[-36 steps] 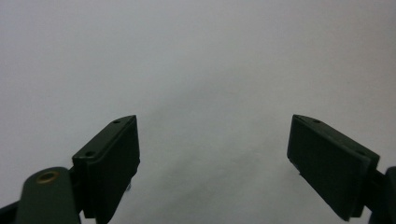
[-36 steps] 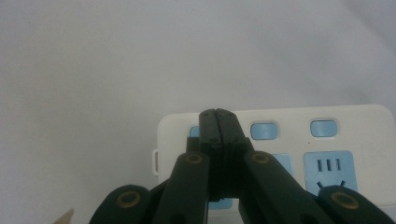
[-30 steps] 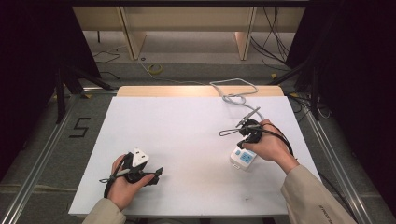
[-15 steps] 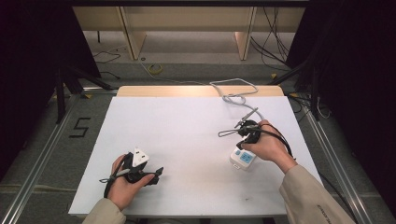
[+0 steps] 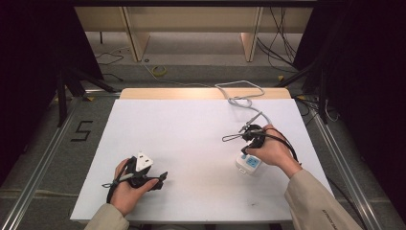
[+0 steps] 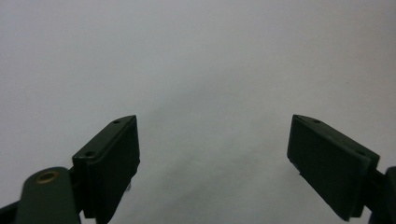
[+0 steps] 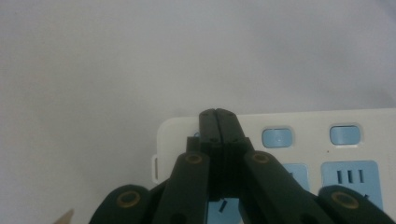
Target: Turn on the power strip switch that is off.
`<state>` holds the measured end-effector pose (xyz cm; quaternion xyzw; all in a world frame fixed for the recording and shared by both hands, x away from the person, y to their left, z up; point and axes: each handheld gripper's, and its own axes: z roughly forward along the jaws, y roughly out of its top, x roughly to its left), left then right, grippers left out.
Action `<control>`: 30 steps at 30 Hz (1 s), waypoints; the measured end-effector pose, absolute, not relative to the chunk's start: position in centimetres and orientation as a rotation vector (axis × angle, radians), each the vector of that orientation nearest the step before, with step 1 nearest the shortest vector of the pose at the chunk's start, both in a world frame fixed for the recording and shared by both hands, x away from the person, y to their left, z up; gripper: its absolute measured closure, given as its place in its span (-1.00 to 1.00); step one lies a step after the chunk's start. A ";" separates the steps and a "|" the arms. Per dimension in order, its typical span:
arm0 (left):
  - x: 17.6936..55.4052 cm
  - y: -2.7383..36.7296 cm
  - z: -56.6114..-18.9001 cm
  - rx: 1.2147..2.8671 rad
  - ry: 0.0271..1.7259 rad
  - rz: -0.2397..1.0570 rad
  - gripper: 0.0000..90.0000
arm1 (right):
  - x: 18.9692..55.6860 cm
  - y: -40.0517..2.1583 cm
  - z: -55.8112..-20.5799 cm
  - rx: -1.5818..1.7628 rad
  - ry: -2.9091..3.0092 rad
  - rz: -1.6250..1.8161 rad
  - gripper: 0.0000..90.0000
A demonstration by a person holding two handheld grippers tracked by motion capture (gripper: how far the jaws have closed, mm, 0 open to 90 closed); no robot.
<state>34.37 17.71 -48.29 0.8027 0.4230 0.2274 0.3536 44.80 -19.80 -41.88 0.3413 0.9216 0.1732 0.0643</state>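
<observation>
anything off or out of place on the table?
Nothing stands out. The white power strip lies flat near the right of the white table, its cable looping off the far edge. The right gripper has its jaws shut over the strip's end; the left gripper is open over bare table.

The white table (image 5: 191, 143) is seen from high above. The power strip (image 7: 299, 140) is seen very close in the right gripper view, and small from above.
</observation>
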 end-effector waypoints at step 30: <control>34.4 17.7 -48.3 2.080 1.090 0.589 -0.63 | 45.0 -19.2 -42.6 1.024 2.797 0.482 1.00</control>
